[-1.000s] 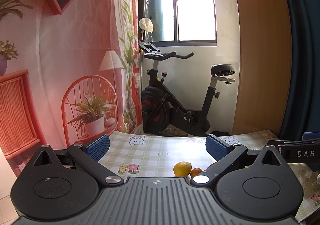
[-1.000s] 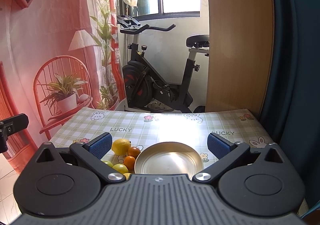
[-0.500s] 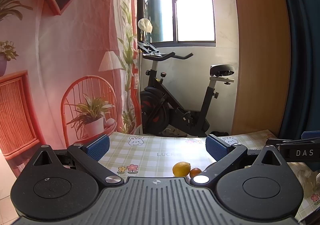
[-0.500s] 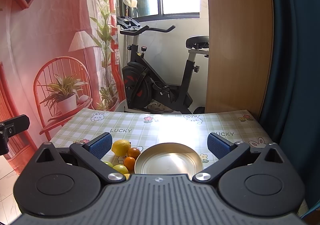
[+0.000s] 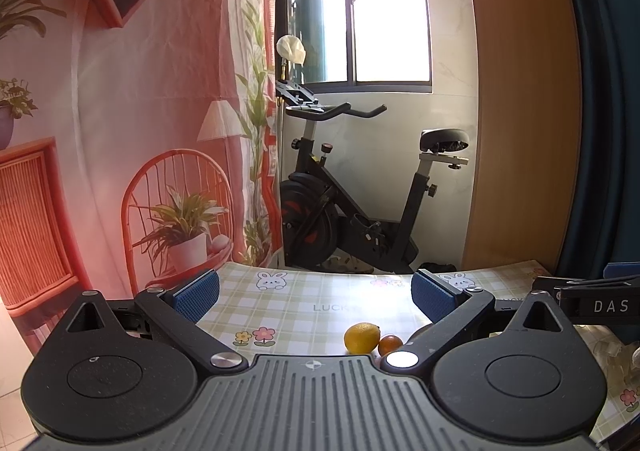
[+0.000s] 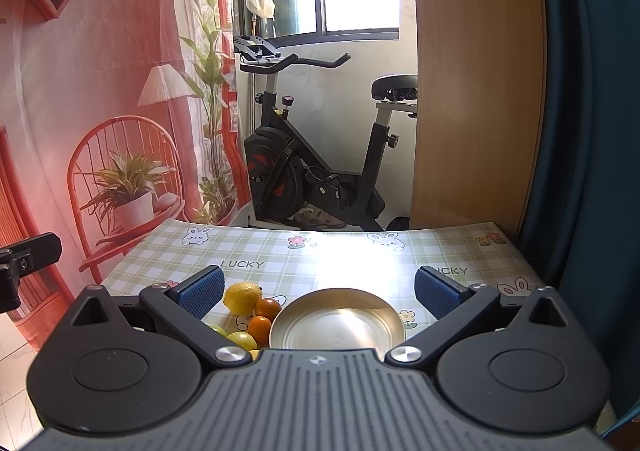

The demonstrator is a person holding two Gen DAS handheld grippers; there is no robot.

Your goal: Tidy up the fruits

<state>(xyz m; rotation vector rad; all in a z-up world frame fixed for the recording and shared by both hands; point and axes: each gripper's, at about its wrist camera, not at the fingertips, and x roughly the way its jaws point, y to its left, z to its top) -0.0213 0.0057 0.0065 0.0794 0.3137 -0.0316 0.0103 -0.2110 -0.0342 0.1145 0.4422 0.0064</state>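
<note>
A yellow lemon [image 6: 242, 296] lies on the checked tablecloth [image 6: 340, 255], with two small oranges [image 6: 267, 309] and several yellow-green fruits [image 6: 242, 339] beside it. To their right stands an empty golden metal plate [image 6: 338, 325]. My right gripper [image 6: 320, 293] hovers open above plate and fruit, nothing between its blue pads. In the left wrist view the lemon [image 5: 362, 337] and one orange [image 5: 390, 345] show just over the gripper body. My left gripper [image 5: 316, 293] is open and empty, held above the table left of the fruit. The right gripper's body [image 5: 592, 301] shows at that view's right edge.
An exercise bike [image 6: 316, 155] stands beyond the table's far edge under a window. A pink printed backdrop [image 5: 120, 131] hangs on the left, a wooden panel [image 6: 472, 91] and dark blue curtain [image 6: 592, 111] on the right. The left gripper's edge [image 6: 24, 263] shows at far left.
Both grippers have stayed nearly still and open. The views shift only very slightly; the fruit and plate have not moved.
</note>
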